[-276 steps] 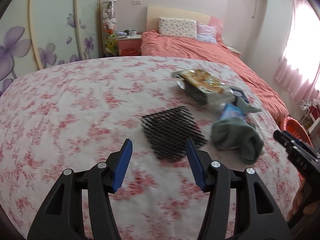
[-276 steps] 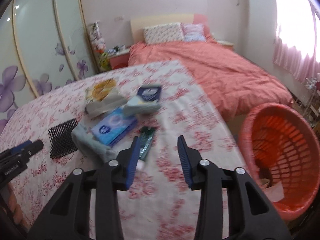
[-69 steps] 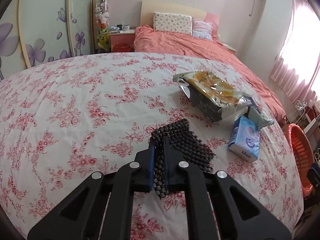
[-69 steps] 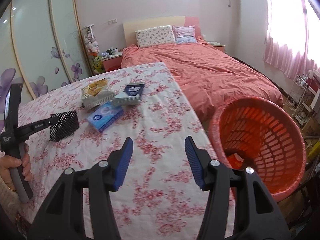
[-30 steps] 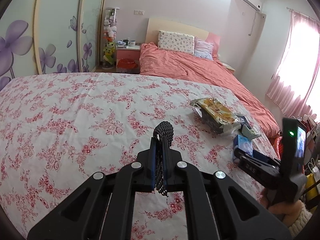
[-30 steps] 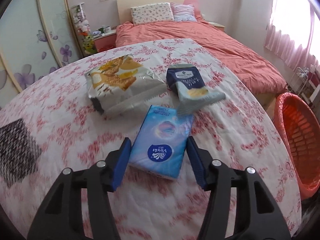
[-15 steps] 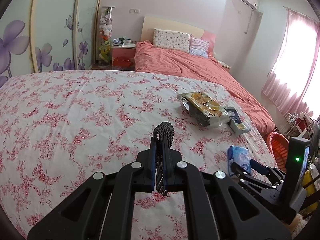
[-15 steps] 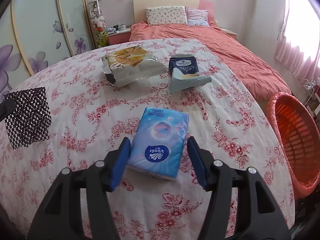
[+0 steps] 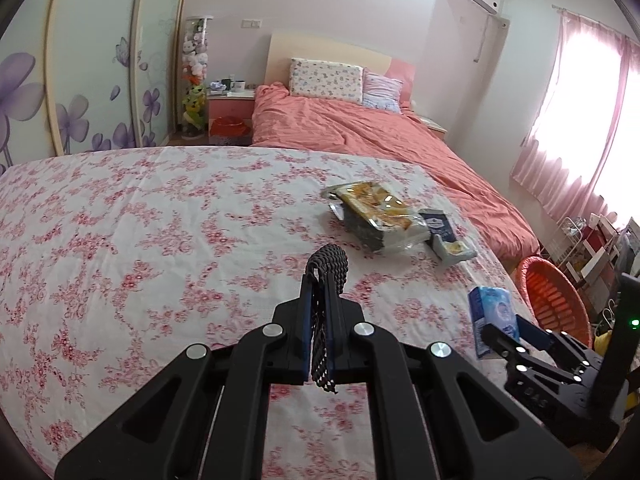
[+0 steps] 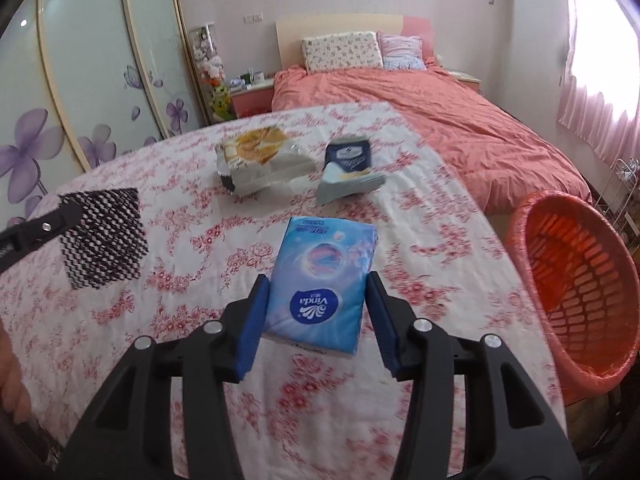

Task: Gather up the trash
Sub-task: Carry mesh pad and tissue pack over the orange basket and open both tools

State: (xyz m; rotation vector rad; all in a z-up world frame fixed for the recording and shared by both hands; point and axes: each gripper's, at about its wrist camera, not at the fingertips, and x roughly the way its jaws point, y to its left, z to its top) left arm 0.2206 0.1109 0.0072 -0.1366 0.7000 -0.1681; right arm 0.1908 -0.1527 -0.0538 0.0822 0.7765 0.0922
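- The right gripper, its jaws closing, carries a blue tissue pack clear of the floral bedspread, pads pressed against the pack's two long sides near its lower end.
- The pack looks light and soft, wrapped in glossy film that appears likely to slide; a squeeze across its width, as here, seems the sound hold, though a hard pinch would probably buckle it.
- The left gripper is clamped tight on a folded black mesh sheet, which droops below the jaws and loops over above them: limp, featherweight stuff, best pinched at a doubled edge.
- An orange basket stands on the floor just beside the bed's right edge, the apparent destination for both items.
- A crumpled snack bag and a dark blue packet lie side by side farther up the spread, untouched; both look thin and crinkly, easiest taken by a flat end.
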